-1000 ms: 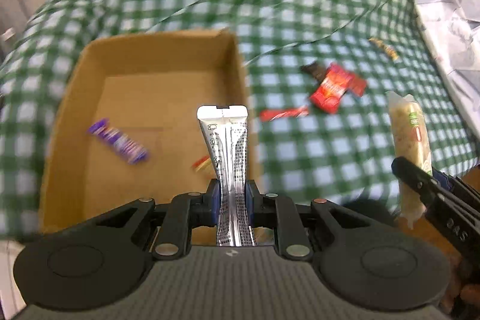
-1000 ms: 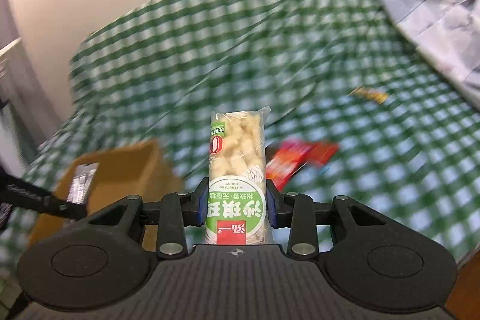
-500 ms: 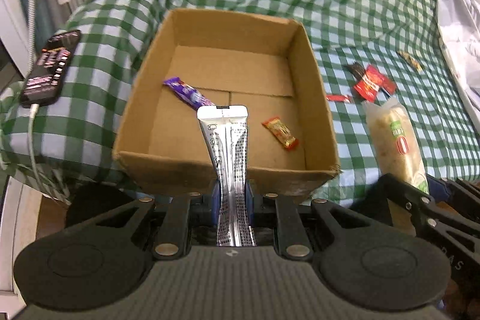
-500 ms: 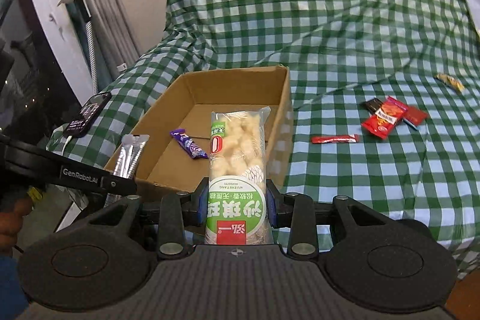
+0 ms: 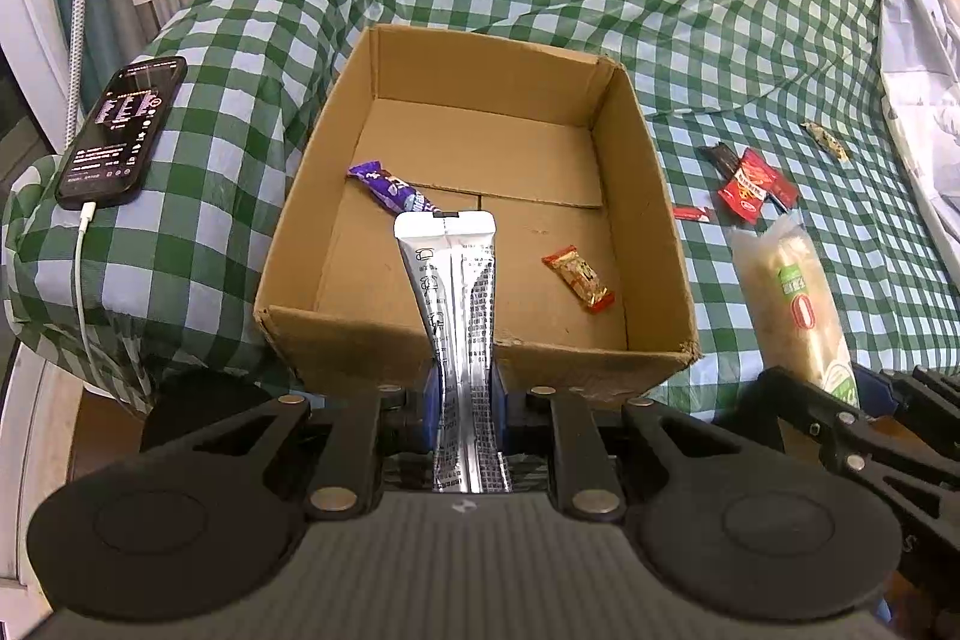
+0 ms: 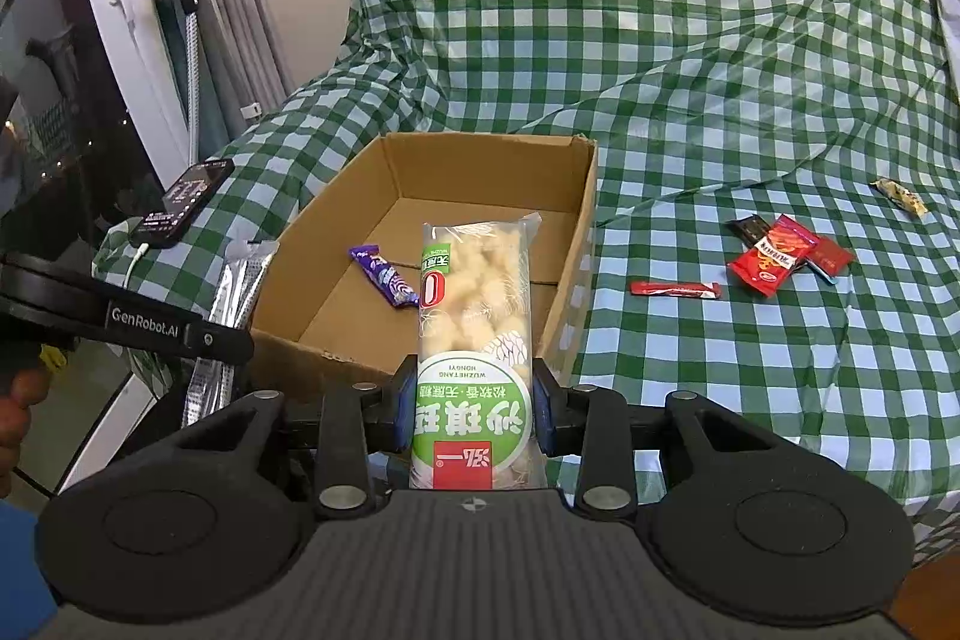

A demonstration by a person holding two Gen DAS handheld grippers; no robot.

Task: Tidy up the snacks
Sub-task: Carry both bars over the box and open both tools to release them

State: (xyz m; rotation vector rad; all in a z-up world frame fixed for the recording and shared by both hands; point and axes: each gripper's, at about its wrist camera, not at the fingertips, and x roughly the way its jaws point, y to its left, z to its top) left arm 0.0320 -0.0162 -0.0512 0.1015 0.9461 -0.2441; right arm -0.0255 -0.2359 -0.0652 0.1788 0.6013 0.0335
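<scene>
My left gripper (image 5: 463, 391) is shut on a silver foil snack bar (image 5: 453, 280), which sticks up in front of the near wall of an open cardboard box (image 5: 648, 196). My right gripper (image 6: 474, 406) is shut on a green-and-clear bag of pale puffed snacks (image 6: 474, 304), held just before the same cardboard box (image 6: 576, 244). Inside the box lie a purple bar (image 5: 390, 187) and a small red-and-gold candy (image 5: 579, 277). The right gripper's bag (image 5: 792, 298) also shows at the right of the left wrist view.
The box sits on a green checked cloth (image 6: 690, 58). Loose snacks lie to its right: a red stick (image 6: 675, 288), red packets (image 6: 777, 253) and a small gold candy (image 6: 900, 195). A phone (image 5: 120, 130) on a cable lies left of the box.
Both grippers swung left from the loose snacks to the front of the box, with their snacks still held. Over the last half second they barely moved.
</scene>
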